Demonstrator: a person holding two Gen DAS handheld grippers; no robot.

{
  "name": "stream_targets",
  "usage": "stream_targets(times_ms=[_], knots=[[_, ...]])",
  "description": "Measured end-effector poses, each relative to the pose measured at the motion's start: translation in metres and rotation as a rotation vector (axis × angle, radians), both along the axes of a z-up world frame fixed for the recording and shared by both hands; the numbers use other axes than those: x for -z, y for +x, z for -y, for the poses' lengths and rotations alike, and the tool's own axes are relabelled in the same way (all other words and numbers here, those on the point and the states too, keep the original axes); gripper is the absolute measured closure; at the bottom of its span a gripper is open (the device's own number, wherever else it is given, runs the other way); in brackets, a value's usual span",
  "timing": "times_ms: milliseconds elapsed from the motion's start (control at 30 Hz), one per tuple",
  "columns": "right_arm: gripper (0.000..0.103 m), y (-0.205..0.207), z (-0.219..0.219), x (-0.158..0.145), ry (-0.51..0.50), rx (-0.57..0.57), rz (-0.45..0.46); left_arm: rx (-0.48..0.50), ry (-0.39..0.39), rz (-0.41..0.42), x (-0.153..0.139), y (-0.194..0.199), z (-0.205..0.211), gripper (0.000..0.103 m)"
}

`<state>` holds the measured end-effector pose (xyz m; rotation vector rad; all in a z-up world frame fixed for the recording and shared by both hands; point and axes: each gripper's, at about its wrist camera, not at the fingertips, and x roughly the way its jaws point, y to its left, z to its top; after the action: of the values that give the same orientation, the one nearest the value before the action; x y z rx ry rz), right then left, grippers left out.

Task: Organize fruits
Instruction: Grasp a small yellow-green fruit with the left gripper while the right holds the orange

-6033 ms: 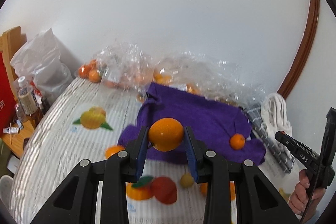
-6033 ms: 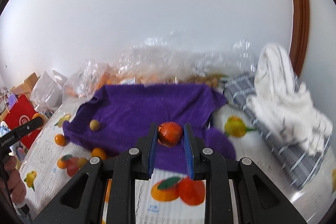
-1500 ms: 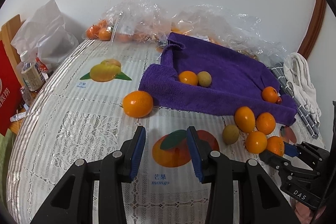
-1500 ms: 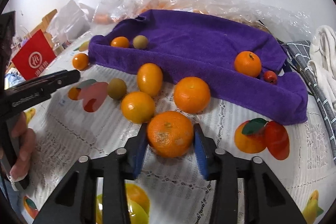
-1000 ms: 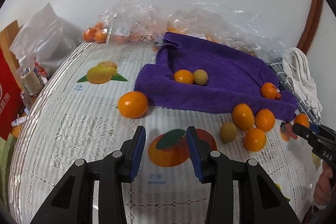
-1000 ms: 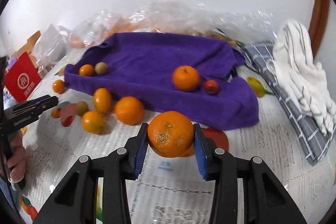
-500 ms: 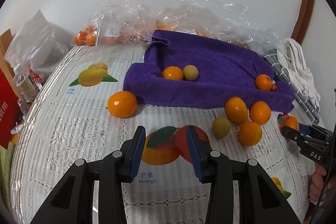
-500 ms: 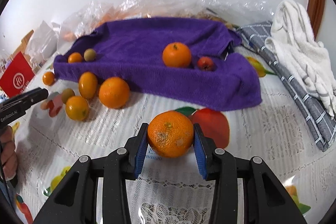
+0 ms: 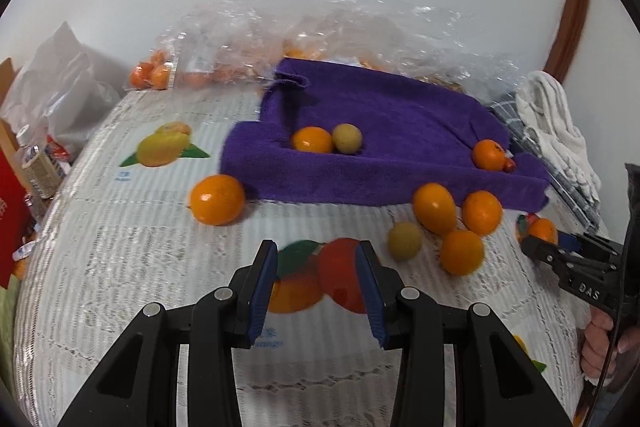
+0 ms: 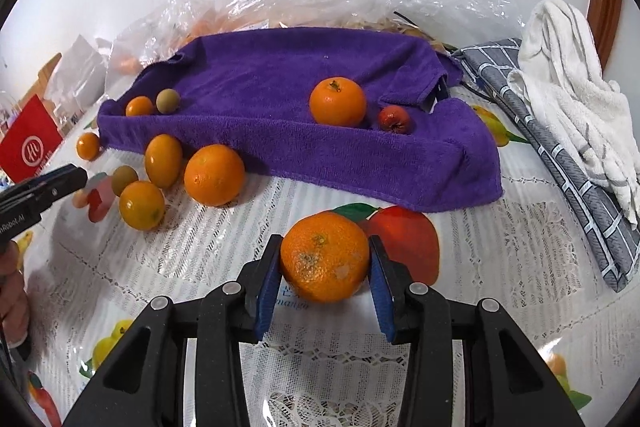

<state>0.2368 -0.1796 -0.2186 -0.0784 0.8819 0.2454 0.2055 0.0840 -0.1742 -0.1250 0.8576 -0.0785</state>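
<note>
My right gripper (image 10: 325, 269) is shut on a large orange (image 10: 324, 255), held just above the fruit-print tablecloth in front of the purple towel (image 10: 280, 79). It also shows at the right edge of the left wrist view (image 9: 546, 241). My left gripper (image 9: 317, 269) is open and empty over the printed mango picture. On the towel lie an orange (image 10: 338, 101), a small red fruit (image 10: 395, 119), a small orange (image 10: 139, 106) and a greenish fruit (image 10: 167, 100). Several oranges and a greenish fruit cluster before the towel (image 9: 440, 223). One orange (image 9: 217, 199) lies alone at the left.
Clear plastic bags with fruit (image 9: 240, 39) lie behind the towel against the wall. A white towel (image 10: 572, 83) on a grey checked cloth (image 10: 576, 163) lies at the right. A red box (image 10: 28, 147) and bottles (image 9: 38, 167) stand at the left table edge.
My right gripper has lowered slightly with its orange, staying in front of the towel. My left gripper has moved forward a little and stays open.
</note>
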Motion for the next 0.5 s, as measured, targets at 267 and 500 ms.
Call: stream_targets(times_ms=[267,500], knots=[[0.062,-0.002,0.006,-0.009,0.036,0.018,0.032,0.114,-0.052,-0.069,0.006,0.0,0.029,0.065],[0.062,0.0,0.012,-0.01,0.059,0.032,0.027,0.119,0.017,-0.125,0.011,0.02,0.049,0.065]])
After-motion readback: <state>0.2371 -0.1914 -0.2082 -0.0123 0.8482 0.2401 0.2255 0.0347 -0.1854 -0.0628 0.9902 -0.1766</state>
